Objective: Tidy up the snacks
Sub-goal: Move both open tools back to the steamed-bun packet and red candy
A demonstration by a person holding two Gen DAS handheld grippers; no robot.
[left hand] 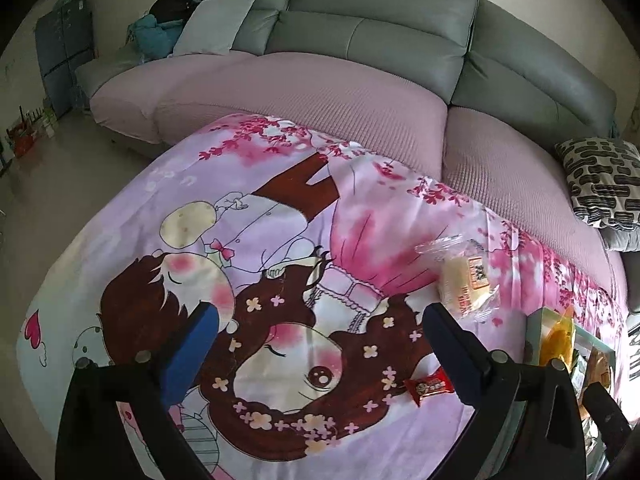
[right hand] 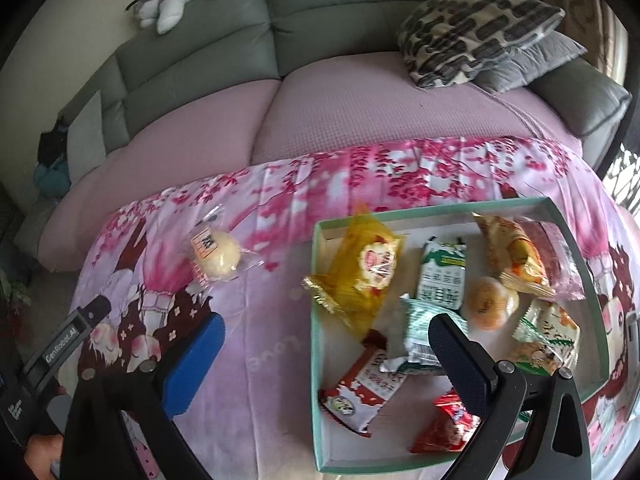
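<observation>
From the left wrist, the left gripper (left hand: 320, 344) has its fingers spread wide with nothing between them, above a bench draped in a pink cartoon-print cloth (left hand: 280, 240). A small red snack packet (left hand: 429, 386) lies on the cloth just inside the right-hand finger, not touching it. Further off, a pale bun in clear wrap (left hand: 466, 280) sits on the cloth. At the right edge a corner of the green-rimmed tray (left hand: 534, 332) shows, with a yellow packet in it. Behind the bench runs a grey sofa (left hand: 380, 32) with pink seat covers.

From the right wrist, the right gripper (right hand: 326, 346) is likewise wide open and empty — its right-hand finger hangs over the tray (right hand: 318, 320), its left-hand one over bare cloth. The tray holds a yellow packet (right hand: 368, 268), a green-and-white packet (right hand: 442, 276), a round orange bun (right hand: 486, 306), red packets (right hand: 362, 392) and others. The wrapped bun (right hand: 216, 258) lies on the cloth well left of the tray. The other gripper (right hand: 68, 344) shows at the lower left.
</observation>
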